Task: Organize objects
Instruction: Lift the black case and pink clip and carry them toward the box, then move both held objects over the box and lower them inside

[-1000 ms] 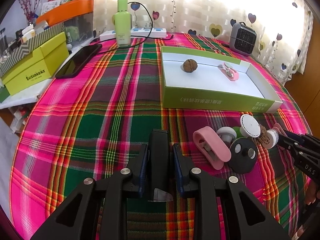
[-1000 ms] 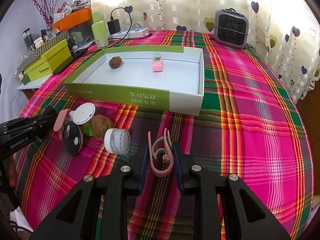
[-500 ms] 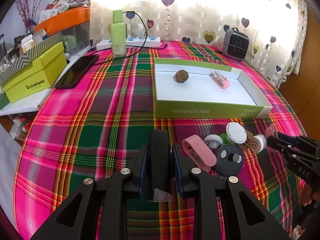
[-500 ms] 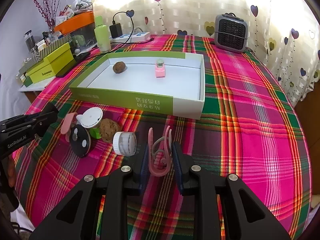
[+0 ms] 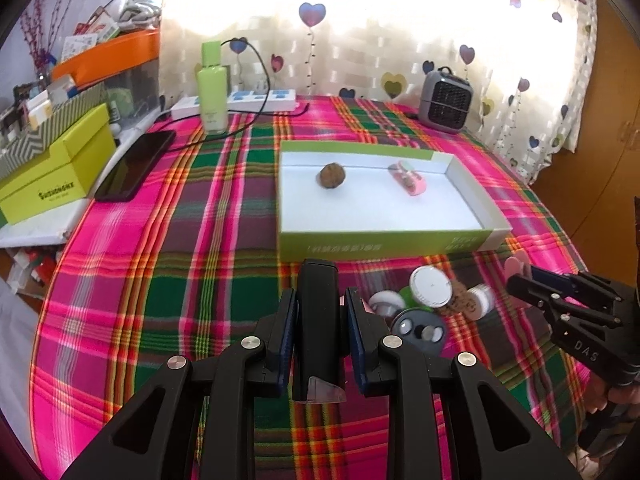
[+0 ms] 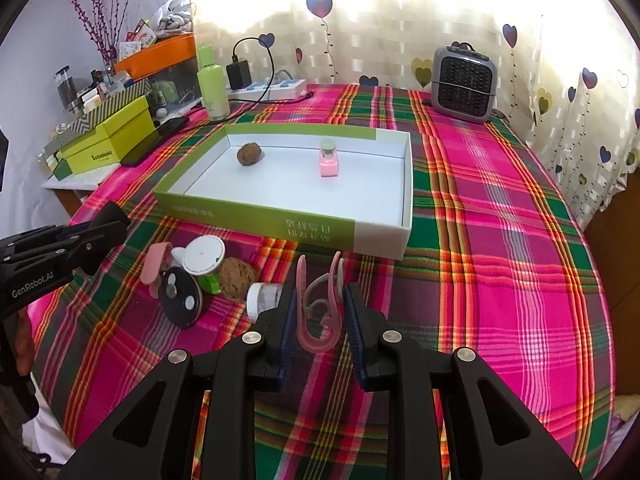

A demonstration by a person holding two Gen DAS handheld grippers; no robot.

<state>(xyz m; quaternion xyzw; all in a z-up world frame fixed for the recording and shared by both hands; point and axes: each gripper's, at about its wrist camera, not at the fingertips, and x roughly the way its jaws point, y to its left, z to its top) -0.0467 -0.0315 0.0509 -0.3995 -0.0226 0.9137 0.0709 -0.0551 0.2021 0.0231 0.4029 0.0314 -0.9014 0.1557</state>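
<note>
My left gripper (image 5: 320, 300) is shut on a black rectangular device (image 5: 318, 320), held above the plaid cloth in front of the green and white tray (image 5: 380, 246). My right gripper (image 6: 320, 300) is shut on a pink clip (image 6: 320, 304), held above the cloth in front of the tray (image 6: 280, 222). The tray holds a walnut (image 6: 250, 153) and a pink item (image 6: 329, 162). A heap of small things lies before the tray: a white lid (image 6: 204, 255), a black disc (image 6: 180, 298), a brown walnut (image 6: 237, 278), a white jar (image 6: 262, 300).
A grey heater (image 6: 464, 78) stands at the back right. A green bottle (image 5: 212, 88), a power strip (image 5: 240, 102), a black phone (image 5: 134, 166) and yellow-green boxes (image 5: 56, 168) are at the left. The round table's edge curves close on both sides.
Both grippers have risen and drawn back with their objects; the tray and heap look farther away. The heap has not moved.
</note>
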